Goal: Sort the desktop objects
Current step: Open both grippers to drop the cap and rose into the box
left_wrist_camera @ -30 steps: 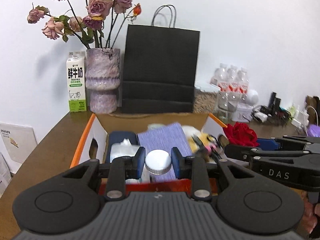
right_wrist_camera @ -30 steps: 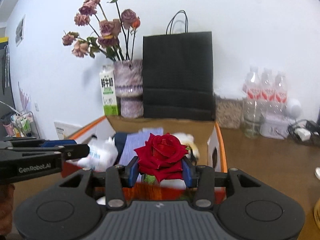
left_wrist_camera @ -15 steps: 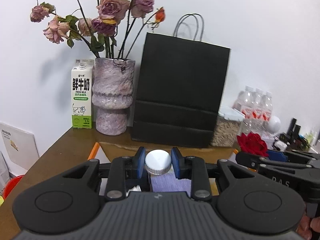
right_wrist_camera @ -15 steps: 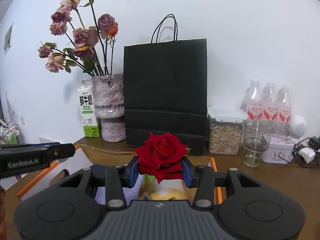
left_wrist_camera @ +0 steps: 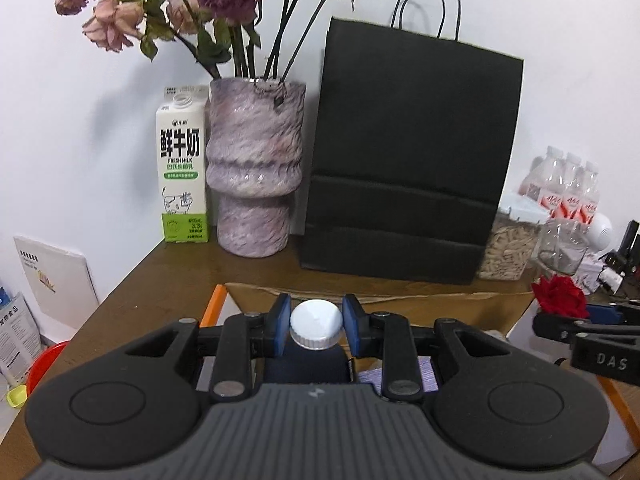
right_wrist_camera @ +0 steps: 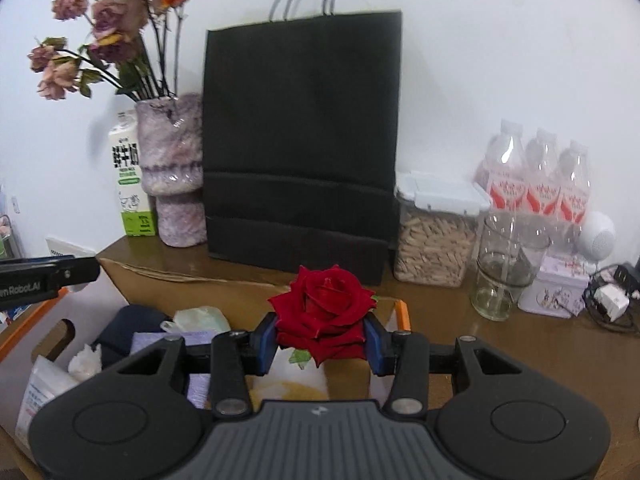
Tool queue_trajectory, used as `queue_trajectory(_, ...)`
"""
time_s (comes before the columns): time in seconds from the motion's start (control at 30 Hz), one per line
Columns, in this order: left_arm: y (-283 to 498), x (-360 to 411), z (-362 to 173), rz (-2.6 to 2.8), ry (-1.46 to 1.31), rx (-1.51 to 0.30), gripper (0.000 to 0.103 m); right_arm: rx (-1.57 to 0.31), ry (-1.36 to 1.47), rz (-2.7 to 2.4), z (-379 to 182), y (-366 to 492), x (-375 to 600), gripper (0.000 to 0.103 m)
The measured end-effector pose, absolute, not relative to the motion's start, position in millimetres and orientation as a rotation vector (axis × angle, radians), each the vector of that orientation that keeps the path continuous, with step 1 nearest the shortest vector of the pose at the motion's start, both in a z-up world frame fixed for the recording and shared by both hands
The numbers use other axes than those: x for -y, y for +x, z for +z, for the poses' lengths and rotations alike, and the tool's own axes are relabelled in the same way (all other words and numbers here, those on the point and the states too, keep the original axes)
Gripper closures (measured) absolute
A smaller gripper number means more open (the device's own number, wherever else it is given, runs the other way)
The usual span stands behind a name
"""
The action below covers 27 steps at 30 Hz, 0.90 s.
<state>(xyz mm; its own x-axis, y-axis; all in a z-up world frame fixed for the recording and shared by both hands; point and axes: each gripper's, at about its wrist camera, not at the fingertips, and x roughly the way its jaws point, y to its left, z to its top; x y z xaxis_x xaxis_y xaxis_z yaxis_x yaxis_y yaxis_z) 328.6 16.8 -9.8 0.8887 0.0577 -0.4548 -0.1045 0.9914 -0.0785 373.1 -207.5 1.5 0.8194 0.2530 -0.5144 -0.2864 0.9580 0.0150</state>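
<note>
Left wrist view: the left hand-held gripper (left_wrist_camera: 316,326) has its blue pads pressed against both sides of a white screw cap (left_wrist_camera: 316,323), the top of a dark bottle whose body is mostly hidden below the jaws. It is held above the near end of an orange-edged cardboard box (left_wrist_camera: 400,306) on the brown tabletop (left_wrist_camera: 160,280). Beyond the box stand a fresh milk carton (left_wrist_camera: 183,168), a mottled purple vase (left_wrist_camera: 254,168) of dried roses and a black paper bag (left_wrist_camera: 412,160), lined up against the white wall. At the right edge the other gripper shows side-on with a red rose (left_wrist_camera: 560,298) at its tip.

Right wrist view: the right hand-held gripper (right_wrist_camera: 322,338) is part closed, its pads clamped on the lower petals of the red rose (right_wrist_camera: 322,300), bloom facing up. It sits above the right end of the cardboard box (right_wrist_camera: 180,304), where a dark pouch (right_wrist_camera: 128,324), crumpled tissue (right_wrist_camera: 86,358) and a lilac cloth (right_wrist_camera: 160,338) lie. Right of the bag are a clear lidded container (right_wrist_camera: 436,236) of pale pellets, an empty glass (right_wrist_camera: 500,276), three water bottles (right_wrist_camera: 540,184) and a small patterned tin (right_wrist_camera: 560,288).
</note>
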Motion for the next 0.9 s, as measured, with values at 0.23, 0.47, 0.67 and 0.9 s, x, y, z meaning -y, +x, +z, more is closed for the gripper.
queue_trajectory(0.23,333,-16,-16,0.07,-0.081,-0.503,0.072,-0.567,-0.06,0.309,-5,376,207,0.053)
queue_trajectory(0.47,326,-14,-12,0.091,-0.046,-0.489,0.0,-0.56,-0.067,0.308,-2,368,205,0.0)
queue_trajectory(0.67,324,-20,-10,0.118,-0.073,-0.496,0.0,-0.564,-0.06,0.317,2,364,204,0.0)
queue_trajectory(0.9,322,-20,-10,0.117,-0.064,-0.499,0.0,-0.552,-0.082,0.324,5,357,199,0.0)
